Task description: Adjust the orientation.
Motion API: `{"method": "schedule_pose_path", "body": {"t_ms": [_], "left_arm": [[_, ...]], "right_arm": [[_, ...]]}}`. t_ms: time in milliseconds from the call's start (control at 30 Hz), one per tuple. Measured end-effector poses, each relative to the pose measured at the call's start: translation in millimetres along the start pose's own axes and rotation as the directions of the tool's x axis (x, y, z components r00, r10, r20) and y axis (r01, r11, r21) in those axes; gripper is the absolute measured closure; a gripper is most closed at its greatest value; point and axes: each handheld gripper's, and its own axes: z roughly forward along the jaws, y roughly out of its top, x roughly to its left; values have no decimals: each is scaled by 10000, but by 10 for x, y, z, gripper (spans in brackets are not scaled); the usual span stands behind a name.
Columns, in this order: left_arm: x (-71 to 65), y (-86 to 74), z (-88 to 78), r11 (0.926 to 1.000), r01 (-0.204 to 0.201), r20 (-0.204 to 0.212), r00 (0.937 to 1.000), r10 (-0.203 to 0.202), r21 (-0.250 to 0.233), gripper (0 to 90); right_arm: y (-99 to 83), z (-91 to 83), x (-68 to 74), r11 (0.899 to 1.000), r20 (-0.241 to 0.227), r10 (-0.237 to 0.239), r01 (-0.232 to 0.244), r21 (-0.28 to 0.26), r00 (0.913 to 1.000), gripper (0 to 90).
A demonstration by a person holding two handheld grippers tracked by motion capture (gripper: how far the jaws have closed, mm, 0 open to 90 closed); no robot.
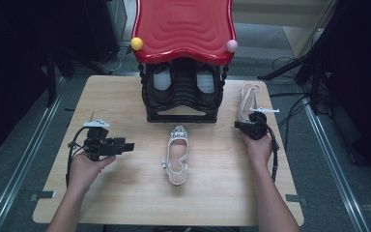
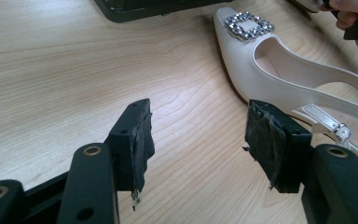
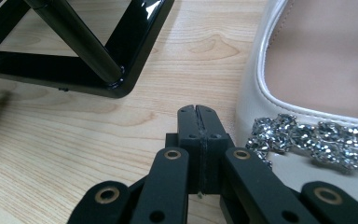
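A white slingback shoe [image 1: 176, 155] with a crystal buckle lies in the middle of the table, toe toward the rack. In the left gripper view that shoe [image 2: 279, 70] sits just beyond the right jaw. My left gripper [image 1: 128, 146] lies low at the left and points right toward it, open [image 2: 198, 144] with only bare wood between the pads. A second white shoe [image 1: 247, 99] lies at the back right. My right gripper [image 1: 239, 126] is by its toe, shut [image 3: 197, 114] on nothing, beside the shoe [image 3: 307, 65] and its crystal buckle [image 3: 317, 140].
A black shoe rack [image 1: 182, 92] with a wavy red top [image 1: 183, 29] stands at the back centre with dark shoes inside. Its glossy base [image 3: 98, 70] lies just left of and beyond my right gripper. The wooden table [image 1: 125, 193] has bare room in front.
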Motion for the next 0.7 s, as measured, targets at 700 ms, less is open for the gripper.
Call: {"method": "schedule_pose_path", "body": {"t_ms": [700], "left_arm": [[40, 83, 90, 9999, 3, 96, 10000, -4, 108, 412]], "right_arm": [[-79, -211, -269, 9962, 299, 861, -856, -174, 9958, 900]]}}
